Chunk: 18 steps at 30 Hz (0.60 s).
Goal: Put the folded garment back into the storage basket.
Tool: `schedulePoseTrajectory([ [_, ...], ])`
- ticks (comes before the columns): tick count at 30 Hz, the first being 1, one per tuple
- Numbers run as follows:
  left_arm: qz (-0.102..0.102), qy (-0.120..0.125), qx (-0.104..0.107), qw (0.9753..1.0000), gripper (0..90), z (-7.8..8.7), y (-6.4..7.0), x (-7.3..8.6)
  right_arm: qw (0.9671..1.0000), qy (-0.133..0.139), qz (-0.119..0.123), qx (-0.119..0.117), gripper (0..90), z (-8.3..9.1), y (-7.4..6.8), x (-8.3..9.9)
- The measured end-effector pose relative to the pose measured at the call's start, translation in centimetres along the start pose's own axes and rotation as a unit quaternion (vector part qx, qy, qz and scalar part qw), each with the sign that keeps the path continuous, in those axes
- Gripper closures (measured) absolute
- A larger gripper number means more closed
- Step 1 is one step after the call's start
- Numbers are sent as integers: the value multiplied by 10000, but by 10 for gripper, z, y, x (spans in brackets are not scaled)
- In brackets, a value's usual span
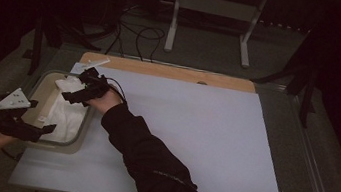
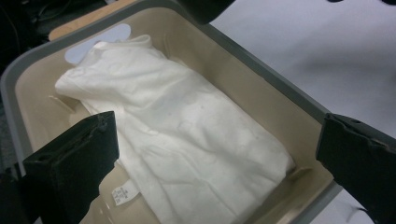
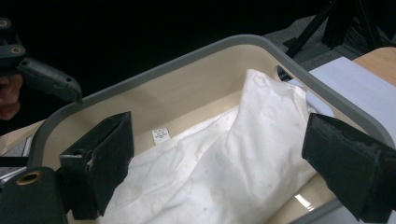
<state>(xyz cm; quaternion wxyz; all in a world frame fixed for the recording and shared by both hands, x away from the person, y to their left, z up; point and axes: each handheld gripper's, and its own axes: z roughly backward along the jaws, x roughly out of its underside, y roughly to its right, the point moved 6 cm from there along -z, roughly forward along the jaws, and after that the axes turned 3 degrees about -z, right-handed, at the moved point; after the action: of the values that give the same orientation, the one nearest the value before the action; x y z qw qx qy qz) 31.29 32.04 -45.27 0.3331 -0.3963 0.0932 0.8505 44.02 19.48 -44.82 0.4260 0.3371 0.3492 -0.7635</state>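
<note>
1. Reaching for the white cloth (image 2: 182, 135), which lies crumpled inside the grey-rimmed bin (image 1: 84, 129).
2. Left gripper (image 1: 47, 130) hovers at the bin's near rim, jaws spread wide, empty.
3. Right gripper (image 1: 68, 96) hangs over the bin's far end, also released.
4. Lower both jaws onto a thick fold and pinch the fabric, not the bin wall.

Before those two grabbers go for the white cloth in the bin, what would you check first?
1. Left hand-held gripper open: ok.
2. Right hand-held gripper open: ok.
3. White cloth lies inside the bin, uncovered: ok.
4. Both grippers poised over the cloth, not yet touching it: ok.
5. Bare white sheet beside the bin to lay it on: ok.
6. Cloth snagged underneath: cannot tell.
</note>
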Motion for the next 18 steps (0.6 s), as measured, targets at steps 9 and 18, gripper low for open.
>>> schedulePoseTrajectory([
  [9, -10, 82, 125, 9999, 2, -6, 6, -5, 9998, -39, 184, -88, 93, 11, -4, 4],
  [18, -60, 179, 206, 9996, 2, -9, 13, -16, 9995, -46, 290, -128, 94, 24, -3, 9],
])
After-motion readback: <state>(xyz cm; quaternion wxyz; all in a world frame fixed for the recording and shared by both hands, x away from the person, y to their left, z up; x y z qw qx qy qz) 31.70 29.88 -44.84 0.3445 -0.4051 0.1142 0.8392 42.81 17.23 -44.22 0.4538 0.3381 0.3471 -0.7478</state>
